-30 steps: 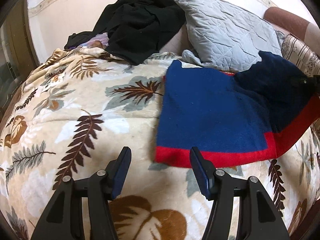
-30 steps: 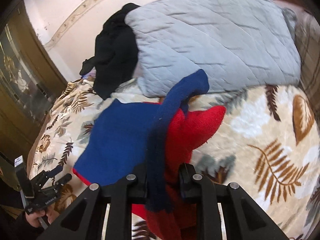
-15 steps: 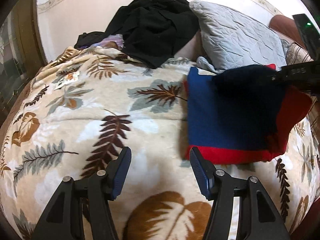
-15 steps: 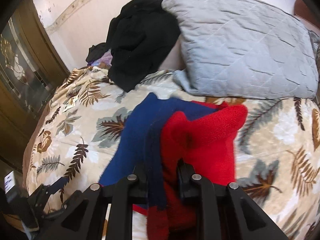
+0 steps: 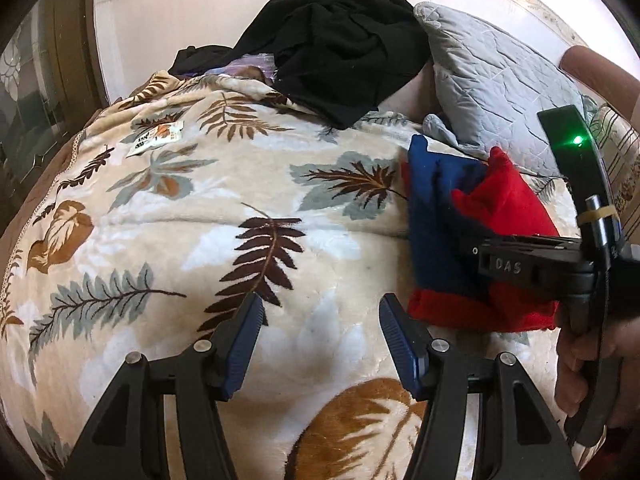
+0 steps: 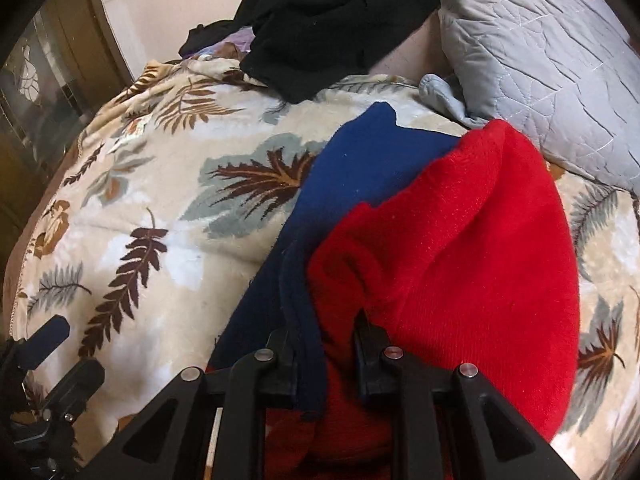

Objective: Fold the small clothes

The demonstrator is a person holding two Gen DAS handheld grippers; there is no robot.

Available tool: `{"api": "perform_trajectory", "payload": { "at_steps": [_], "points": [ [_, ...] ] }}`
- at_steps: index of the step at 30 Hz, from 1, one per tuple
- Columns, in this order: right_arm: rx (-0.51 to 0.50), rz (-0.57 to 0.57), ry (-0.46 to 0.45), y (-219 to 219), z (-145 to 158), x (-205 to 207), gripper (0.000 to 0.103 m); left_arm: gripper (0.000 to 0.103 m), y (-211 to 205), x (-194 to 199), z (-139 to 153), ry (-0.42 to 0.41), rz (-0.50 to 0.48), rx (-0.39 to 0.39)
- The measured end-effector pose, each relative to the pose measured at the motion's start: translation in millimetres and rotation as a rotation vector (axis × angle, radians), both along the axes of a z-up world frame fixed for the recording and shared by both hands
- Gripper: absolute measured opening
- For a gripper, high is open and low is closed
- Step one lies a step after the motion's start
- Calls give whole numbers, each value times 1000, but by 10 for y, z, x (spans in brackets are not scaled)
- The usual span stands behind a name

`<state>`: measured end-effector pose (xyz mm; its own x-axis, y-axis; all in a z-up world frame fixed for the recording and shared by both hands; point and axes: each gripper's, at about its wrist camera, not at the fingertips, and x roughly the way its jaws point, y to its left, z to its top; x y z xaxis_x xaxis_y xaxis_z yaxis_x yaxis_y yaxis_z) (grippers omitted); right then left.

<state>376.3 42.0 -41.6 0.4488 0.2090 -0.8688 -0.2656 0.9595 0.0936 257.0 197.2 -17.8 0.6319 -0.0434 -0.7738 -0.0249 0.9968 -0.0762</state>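
Observation:
A small blue and red knit garment [image 5: 436,216] lies folded over on the leaf-print blanket [image 5: 180,240], at the right in the left wrist view. My right gripper [image 6: 326,344] is shut on a fold of the garment [image 6: 460,240], its dark blue edge and red cloth pinched between the jaws. The right gripper also shows from the side in the left wrist view [image 5: 472,248], lying over the garment. My left gripper [image 5: 320,340] is open and empty, above bare blanket just left of the garment's red hem.
A grey quilted pillow [image 5: 500,84] leans at the back right, behind the garment. A heap of black clothes [image 5: 340,48] lies at the back against the wall. A small paper label [image 5: 158,140] lies on the blanket at the left.
My right gripper has carried the garment's right side over to the left, so red cloth now covers much of the blue. My left gripper has drawn left, away from the garment.

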Motion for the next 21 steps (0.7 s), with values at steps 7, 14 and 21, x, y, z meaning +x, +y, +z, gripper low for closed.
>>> {"api": "perform_trajectory", "payload": {
  "at_steps": [7, 14, 21],
  "points": [
    [209, 43, 63, -233, 119, 19, 77, 61, -68, 22, -11, 6, -18, 0],
    [363, 99, 65, -404, 490, -189, 85, 61, -47, 22, -2, 1, -13, -7],
    [191, -60, -65, -726, 649, 126, 27, 61, -93, 31, -2, -1, -23, -3]
  ]
}}
